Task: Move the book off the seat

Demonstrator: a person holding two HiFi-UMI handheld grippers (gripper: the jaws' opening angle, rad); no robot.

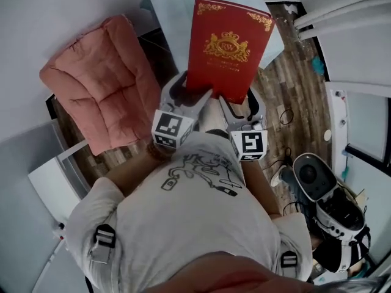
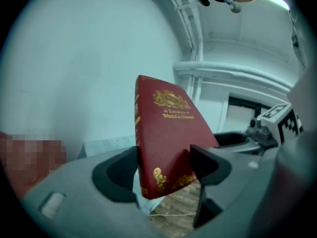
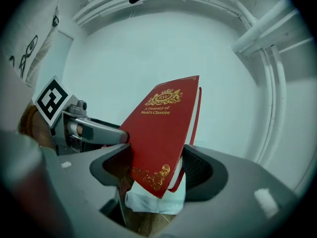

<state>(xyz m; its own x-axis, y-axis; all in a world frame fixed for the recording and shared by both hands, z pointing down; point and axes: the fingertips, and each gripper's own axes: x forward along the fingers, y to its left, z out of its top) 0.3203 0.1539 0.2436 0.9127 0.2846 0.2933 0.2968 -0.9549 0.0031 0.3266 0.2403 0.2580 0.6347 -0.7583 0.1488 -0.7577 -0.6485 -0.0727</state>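
Person: pale grey short-sleeved T-shirt, black line drawing printed on it | shoulders: black strap buckles | left gripper, right gripper: grey shells, black pads, black-and-white marker cubes

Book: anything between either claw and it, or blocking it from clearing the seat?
Nothing visible. The left claw and right claw both grip the red book directly at its lower edge and hold it upright in the air. The pink cushioned seat lies off to the left, apart from the book.
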